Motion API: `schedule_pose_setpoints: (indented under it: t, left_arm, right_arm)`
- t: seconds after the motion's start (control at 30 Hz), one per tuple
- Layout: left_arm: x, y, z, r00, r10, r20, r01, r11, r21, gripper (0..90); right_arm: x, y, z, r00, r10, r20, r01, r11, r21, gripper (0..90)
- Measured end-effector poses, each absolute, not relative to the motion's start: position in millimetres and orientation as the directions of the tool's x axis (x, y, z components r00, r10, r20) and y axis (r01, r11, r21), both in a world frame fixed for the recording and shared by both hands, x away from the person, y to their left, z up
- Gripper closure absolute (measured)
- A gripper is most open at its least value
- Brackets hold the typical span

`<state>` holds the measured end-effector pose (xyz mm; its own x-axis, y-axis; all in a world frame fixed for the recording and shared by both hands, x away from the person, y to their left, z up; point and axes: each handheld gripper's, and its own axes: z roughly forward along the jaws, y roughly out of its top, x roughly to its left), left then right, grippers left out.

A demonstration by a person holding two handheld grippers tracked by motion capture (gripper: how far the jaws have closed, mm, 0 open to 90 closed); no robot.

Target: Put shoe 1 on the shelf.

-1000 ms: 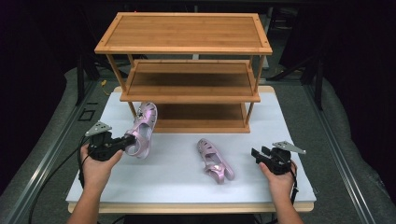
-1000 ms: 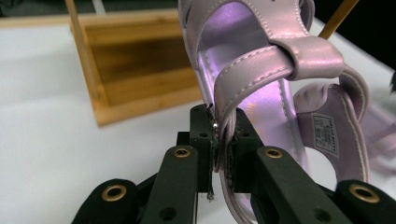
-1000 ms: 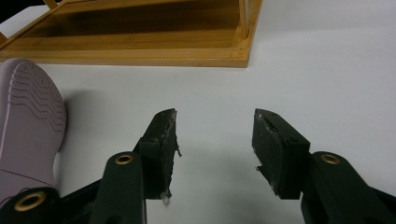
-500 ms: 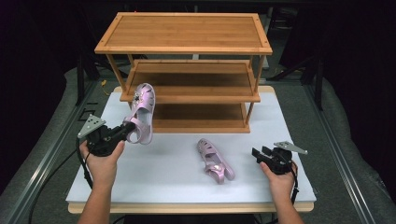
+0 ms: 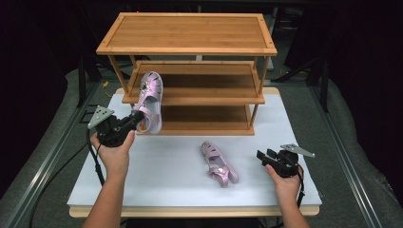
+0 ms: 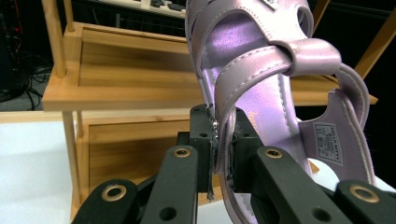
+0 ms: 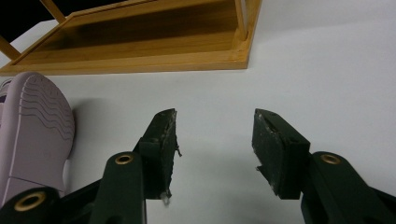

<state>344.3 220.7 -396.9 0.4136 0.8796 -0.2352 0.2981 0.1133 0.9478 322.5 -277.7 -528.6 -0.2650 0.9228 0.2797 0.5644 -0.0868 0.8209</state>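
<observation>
Two lilac sandals are out — one lifted, one lying on the counter [image 5: 157,180]. From above, the raised sandal [image 5: 149,100] hides part of the wooden rack [image 5: 190,45] behind it, its toe up against the front of the middle shelf, though I cannot tell whether it touches the wood. The tips of the left hand-held gripper [image 5: 135,118] are lost against the sandal's heel in that view, and the person's forearms are cut off at the bottom edge.

The left hand-held gripper's own view settles it: its two black jaws are pressed together on a strap at the sandal's side, near the heel, with the insole and a small printed label facing the camera. Print on that label is too small to read. The sandal's toe runs off the top of that view, and the rack's shelves stand behind it.

The right hand-held gripper [image 5: 267,156] rests low at the counter's right side, held in the right hand [image 5: 284,183], jaws spread wide with nothing between them — bare white counter shows through the gap in its own view. The second sandal [image 5: 217,163] lies near the middle of the counter, just left of that gripper and apart from it. The high view shows its straps and buckle; the right gripper view catches the ribbed sole at its left edge, partly cut off, with the rack's bottom shelf beyond.
</observation>
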Motion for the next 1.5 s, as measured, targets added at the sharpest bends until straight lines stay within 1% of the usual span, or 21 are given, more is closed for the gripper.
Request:
schedule_pose_setpoints:
  t: [0.1, 0.2, 0.33, 0.6, 0.77, 0.8, 1.03, 1.17, 1.27, 1.5]
  left_arm:
    - [350.3, 217.0, -392.7, 0.408, 0.882, -0.236, 0.300, 0.115, 0.947, 82.7]
    - [361.2, 208.3, -385.0, 0.403, 0.879, -0.256, 0.311, 0.132, 0.941, 82.7]
    - [370.3, 195.6, -375.5, 0.384, 0.892, -0.238, 0.322, 0.112, 0.940, 82.7]
    - [397.2, 169.2, -355.7, 0.384, 0.897, -0.217, 0.329, 0.087, 0.940, 82.6]
    - [412.5, 157.6, -349.2, 0.371, 0.901, -0.226, 0.329, 0.100, 0.939, 82.7]
    - [420.9, 152.2, -346.2, 0.362, 0.903, -0.229, 0.338, 0.102, 0.936, 82.6]
    - [445.7, 139.9, -344.1, 0.321, 0.923, -0.212, 0.369, 0.084, 0.926, 82.6]
    - [452.8, 137.8, -344.0, 0.305, 0.930, -0.205, 0.384, 0.077, 0.920, 82.6]
    - [461.5, 134.3, -345.6, 0.285, 0.936, -0.205, 0.422, 0.069, 0.904, 82.5]
    - [472.4, 130.2, -349.3, 0.268, 0.944, -0.193, 0.457, 0.052, 0.888, 82.4]
  right_arm:
    - [322.5, -278.0, -528.5, -0.264, 0.923, 0.281, 0.563, -0.089, 0.822, 49.9]
    - [322.5, -278.2, -528.5, -0.264, 0.922, 0.284, 0.563, -0.091, 0.821, 49.9]
    - [322.4, -278.6, -528.1, -0.266, 0.920, 0.288, 0.560, -0.096, 0.823, 49.7]
    - [322.4, -278.9, -527.6, -0.271, 0.917, 0.293, 0.551, -0.102, 0.828, 49.6]
    - [322.3, -279.9, -527.5, -0.272, 0.917, 0.293, 0.559, -0.098, 0.824, 49.6]
    - [322.3, -279.7, -527.8, -0.273, 0.916, 0.293, 0.559, -0.097, 0.824, 49.6]
    - [322.7, -280.2, -527.9, -0.279, 0.912, 0.302, 0.557, -0.103, 0.824, 49.6]
    - [323.5, -281.8, -528.8, -0.274, 0.911, 0.309, 0.557, -0.112, 0.823, 49.6]
    - [323.4, -282.8, -528.6, -0.275, 0.909, 0.314, 0.560, -0.114, 0.820, 49.6]
    - [324.1, -282.4, -529.9, -0.275, 0.907, 0.318, 0.558, -0.118, 0.821, 49.6]
